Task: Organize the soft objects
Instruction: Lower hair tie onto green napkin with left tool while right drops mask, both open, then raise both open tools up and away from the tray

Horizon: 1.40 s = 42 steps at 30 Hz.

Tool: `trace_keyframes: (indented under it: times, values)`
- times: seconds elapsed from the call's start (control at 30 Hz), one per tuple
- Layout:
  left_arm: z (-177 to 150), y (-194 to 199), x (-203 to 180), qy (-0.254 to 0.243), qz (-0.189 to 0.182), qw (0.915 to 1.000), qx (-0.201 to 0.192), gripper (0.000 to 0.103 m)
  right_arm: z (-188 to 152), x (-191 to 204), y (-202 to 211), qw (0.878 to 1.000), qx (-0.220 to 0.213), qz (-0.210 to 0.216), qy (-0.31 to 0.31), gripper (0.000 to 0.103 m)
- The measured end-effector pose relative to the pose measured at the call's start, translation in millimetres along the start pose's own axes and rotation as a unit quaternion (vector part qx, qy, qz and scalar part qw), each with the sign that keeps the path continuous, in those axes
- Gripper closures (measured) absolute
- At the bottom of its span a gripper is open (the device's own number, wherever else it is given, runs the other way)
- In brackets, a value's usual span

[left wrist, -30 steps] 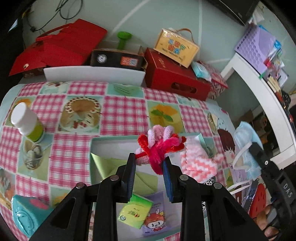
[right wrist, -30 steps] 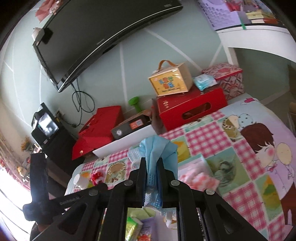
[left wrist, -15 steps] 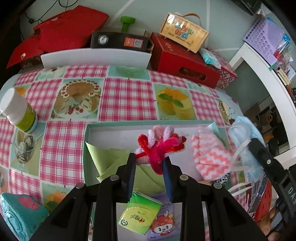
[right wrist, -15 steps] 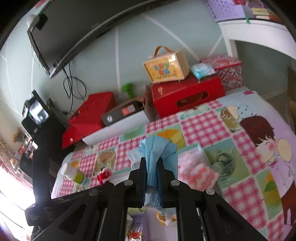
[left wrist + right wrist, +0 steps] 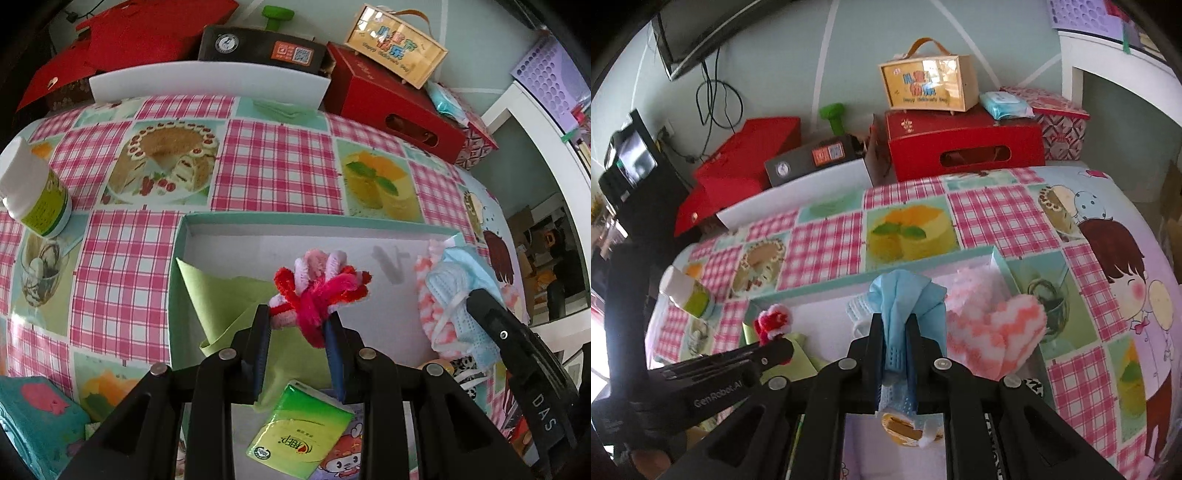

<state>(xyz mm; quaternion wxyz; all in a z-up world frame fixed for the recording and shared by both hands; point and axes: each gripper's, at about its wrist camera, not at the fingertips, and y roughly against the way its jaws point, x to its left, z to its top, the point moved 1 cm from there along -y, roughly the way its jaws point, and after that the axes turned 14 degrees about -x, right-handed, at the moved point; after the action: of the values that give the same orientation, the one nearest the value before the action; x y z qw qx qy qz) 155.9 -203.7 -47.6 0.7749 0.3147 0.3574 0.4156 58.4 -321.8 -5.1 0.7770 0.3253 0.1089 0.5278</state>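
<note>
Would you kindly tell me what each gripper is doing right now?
Left gripper: shut on the pipe-cleaner flower.
Right gripper: shut on the blue face mask.

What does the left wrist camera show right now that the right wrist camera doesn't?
Only the left wrist view shows the green tissue pack and the teal pouch. Only the right wrist view shows the wall-mounted screen. Both show the teal-rimmed box, the pipe-cleaner bundle clamped in the left gripper, and the blue face mask clamped in the right gripper.
</note>
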Motion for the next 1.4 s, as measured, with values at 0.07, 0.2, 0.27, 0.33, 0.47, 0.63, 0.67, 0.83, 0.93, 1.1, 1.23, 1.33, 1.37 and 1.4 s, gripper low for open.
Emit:
trace_keyframes:
  times: [0.07, 0.2, 0.27, 0.33, 0.47, 0.63, 0.67, 0.83, 0.93, 1.1, 1.23, 1.33, 1.37, 1.4]
  values:
    - [0.0, 0.5, 0.5, 0.0, 0.005, 1.0, 0.002, 0.072, -1.3, 1.0, -1.8, 1.0, 0.004, -0.004, 0.003, 0.089]
    - [1.4, 6.7, -0.8, -0.006, 0.011, 0.9999, -0.005, 0.064, -1.4, 0.1, -3.0, 1.0, 0.009, -0.015, 0.006, 0.089]
    - [2.4, 8.1, -1.7, -0.005, 0.008, 0.9999, -0.007, 0.064, -1.5, -1.2, -2.9, 1.0, 0.01, -0.016, 0.004, 0.089]
    - [2.4, 8.5, -1.9, -0.006, 0.01, 0.9999, -0.006, 0.062, -1.0, -1.4, -2.8, 1.0, 0.011, -0.017, 0.004, 0.089]
    - [2.9, 10.5, -0.8, -0.004, 0.014, 0.9999, -0.006, 0.058, -1.3, -1.0, -2.9, 1.0, 0.012, -0.019, 0.007, 0.088]
    - [4.3, 13.7, 3.0, -0.001, 0.027, 0.9996, -0.007, 0.057, -1.7, -2.7, -2.5, 0.999, 0.015, -0.032, 0.005, 0.038]
    - [4.7, 13.9, 4.1, 0.0, 0.028, 0.9996, -0.007, 0.057, -1.3, -2.6, -2.1, 0.999, 0.014, -0.033, 0.005, 0.038]
    - [6.0, 14.6, 12.0, 0.008, 0.041, 0.9991, -0.006, 0.057, -0.3, -2.2, -1.4, 0.999, 0.014, -0.041, 0.009, 0.031]
    - [6.5, 15.4, 16.5, 0.011, 0.051, 0.9986, -0.008, 0.057, -1.0, -2.1, -2.8, 0.999, 0.017, -0.046, 0.012, 0.025]
    - [8.4, 16.3, 21.3, 0.015, 0.056, 0.9982, -0.012, 0.057, -1.7, -0.4, -3.1, 0.998, 0.019, -0.05, 0.019, 0.023]
    - [10.7, 18.9, 25.1, 0.025, 0.055, 0.9979, -0.023, 0.018, -2.0, 0.5, -2.9, 0.998, 0.019, -0.054, 0.023, 0.016]
    - [14.7, 24.3, 29.1, 0.032, 0.061, 0.9965, -0.048, 0.01, -2.1, 0.0, -2.9, 0.998, 0.02, -0.06, 0.028, 0.0]
    - [15.8, 25.7, 30.9, 0.034, 0.063, 0.9961, -0.052, 0.01, -2.1, 0.2, -2.8, 0.997, 0.02, -0.064, 0.031, 0.0]
    - [16.7, 26.3, 33.0, 0.038, 0.064, 0.9957, -0.054, 0.009, -2.0, 0.2, -2.9, 0.997, 0.019, -0.068, 0.033, 0.0]
